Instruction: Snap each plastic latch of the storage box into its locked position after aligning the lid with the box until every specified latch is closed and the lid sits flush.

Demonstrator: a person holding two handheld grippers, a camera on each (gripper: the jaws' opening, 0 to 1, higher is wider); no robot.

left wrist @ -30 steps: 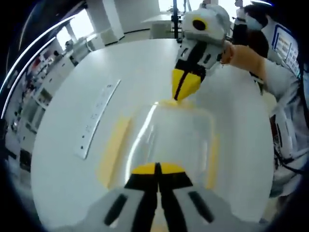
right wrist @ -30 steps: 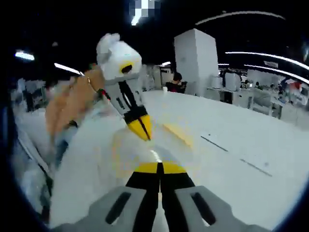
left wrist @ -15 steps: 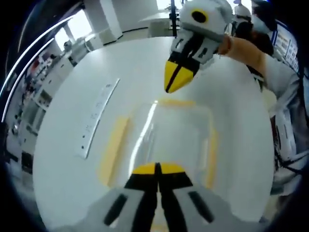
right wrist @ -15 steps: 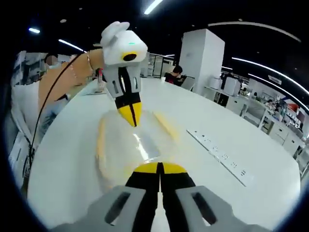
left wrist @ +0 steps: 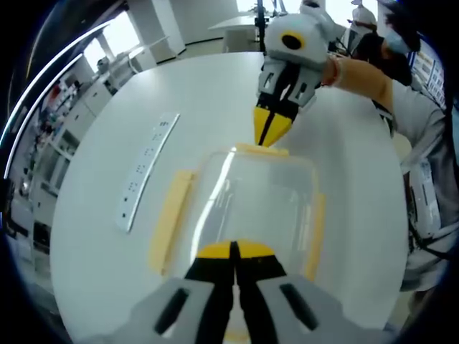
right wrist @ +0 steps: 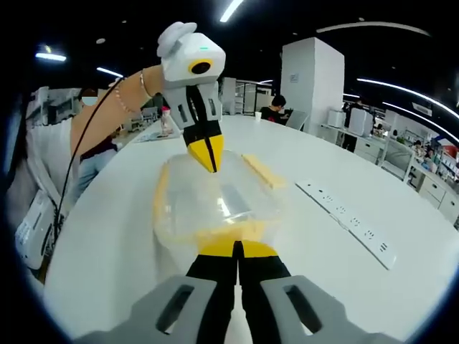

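Note:
The clear storage box (left wrist: 258,208) lies on the white table with its lid on and yellow latches along its sides. A long latch (left wrist: 171,218) lies flat on the table at its left. My left gripper (left wrist: 233,248) is shut with nothing in it, its tips at the box's near end. At the far end my right gripper (left wrist: 271,136) is shut, its tips down on the far latch (left wrist: 262,150). In the right gripper view the box (right wrist: 215,204) lies just ahead of my right gripper (right wrist: 237,248), and the left gripper (right wrist: 209,161) points down at its far end.
A white power strip (left wrist: 147,172) lies on the round table (left wrist: 215,93) left of the box; it also appears as the power strip (right wrist: 348,222) on the right. A person's arm (left wrist: 366,75) holds the right gripper. Desks and a seated person (right wrist: 276,107) stand beyond the table.
In the left gripper view, the right gripper lifted off the far latch half a second ago and has come back down onto it. The box stays put.

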